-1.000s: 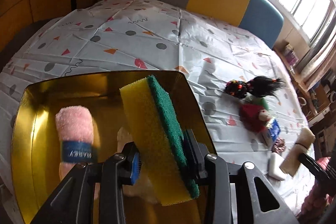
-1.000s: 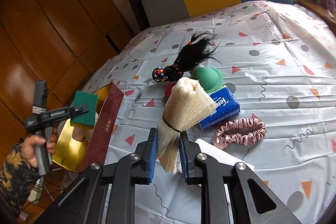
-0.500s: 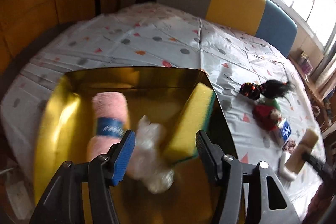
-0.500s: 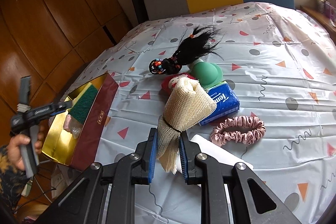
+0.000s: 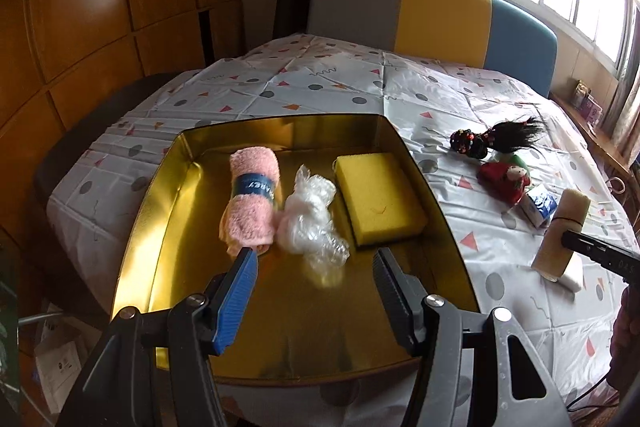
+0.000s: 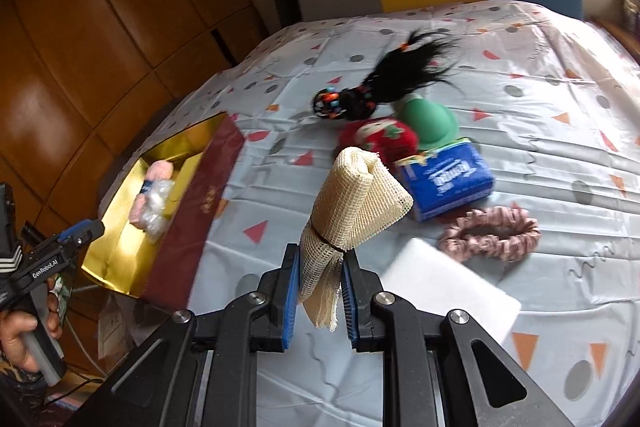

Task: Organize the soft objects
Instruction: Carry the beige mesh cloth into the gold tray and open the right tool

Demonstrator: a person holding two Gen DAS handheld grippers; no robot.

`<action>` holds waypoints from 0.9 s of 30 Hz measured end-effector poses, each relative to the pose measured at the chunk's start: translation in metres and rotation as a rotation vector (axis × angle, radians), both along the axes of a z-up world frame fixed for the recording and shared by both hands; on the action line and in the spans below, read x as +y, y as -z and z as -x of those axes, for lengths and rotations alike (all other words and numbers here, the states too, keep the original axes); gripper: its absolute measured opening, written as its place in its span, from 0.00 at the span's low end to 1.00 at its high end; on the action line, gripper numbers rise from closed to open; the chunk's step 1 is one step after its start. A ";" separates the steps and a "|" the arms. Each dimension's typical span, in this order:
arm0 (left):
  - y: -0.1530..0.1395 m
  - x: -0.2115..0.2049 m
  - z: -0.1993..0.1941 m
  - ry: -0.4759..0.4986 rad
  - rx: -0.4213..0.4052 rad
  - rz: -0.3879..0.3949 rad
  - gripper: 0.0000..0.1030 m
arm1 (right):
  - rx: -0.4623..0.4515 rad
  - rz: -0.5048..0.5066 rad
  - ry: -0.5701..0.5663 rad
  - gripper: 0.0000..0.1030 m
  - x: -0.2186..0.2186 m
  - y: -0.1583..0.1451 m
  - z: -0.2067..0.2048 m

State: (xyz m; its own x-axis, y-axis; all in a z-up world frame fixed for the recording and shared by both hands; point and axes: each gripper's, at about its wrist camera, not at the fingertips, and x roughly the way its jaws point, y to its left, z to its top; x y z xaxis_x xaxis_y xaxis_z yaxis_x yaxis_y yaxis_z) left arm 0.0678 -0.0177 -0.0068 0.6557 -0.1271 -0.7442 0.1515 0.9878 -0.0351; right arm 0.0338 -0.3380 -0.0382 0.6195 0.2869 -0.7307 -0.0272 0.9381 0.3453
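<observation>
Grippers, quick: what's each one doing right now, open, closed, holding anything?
Left gripper: jaws open and empty, having just opened, above the gold box.
Right gripper: closed on the cream mesh roll.

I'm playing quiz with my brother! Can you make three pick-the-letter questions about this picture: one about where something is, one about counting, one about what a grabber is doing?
1. Where does the yellow sponge lie?
A. in the gold box
B. on the tablecloth
C. on the tissue pack

2. How many things lie in the gold box?
A. one
B. three
C. five

3. What is the right gripper doing?
A. hanging open and empty
B. pinching the pink scrunchie
C. holding the cream mesh roll

Answers: 1 A, the yellow sponge lies flat in the gold box. 2 B, the pink towel roll, the plastic bag and the sponge. 3 C, the right gripper has its fingers pressed on the cream mesh roll.
</observation>
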 end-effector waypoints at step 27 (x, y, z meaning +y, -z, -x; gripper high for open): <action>0.015 0.056 0.012 -0.088 0.025 0.054 0.59 | 0.056 -0.006 -0.348 0.19 0.181 -0.029 -0.041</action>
State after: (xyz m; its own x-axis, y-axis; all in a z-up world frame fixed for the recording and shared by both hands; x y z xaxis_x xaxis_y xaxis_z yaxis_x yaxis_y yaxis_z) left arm 0.0553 0.0385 -0.0217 0.6475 -0.1100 -0.7541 0.0623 0.9939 -0.0915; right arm 0.0750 -0.1570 -0.0091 0.4424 0.4783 -0.7586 -0.3261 0.8738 0.3607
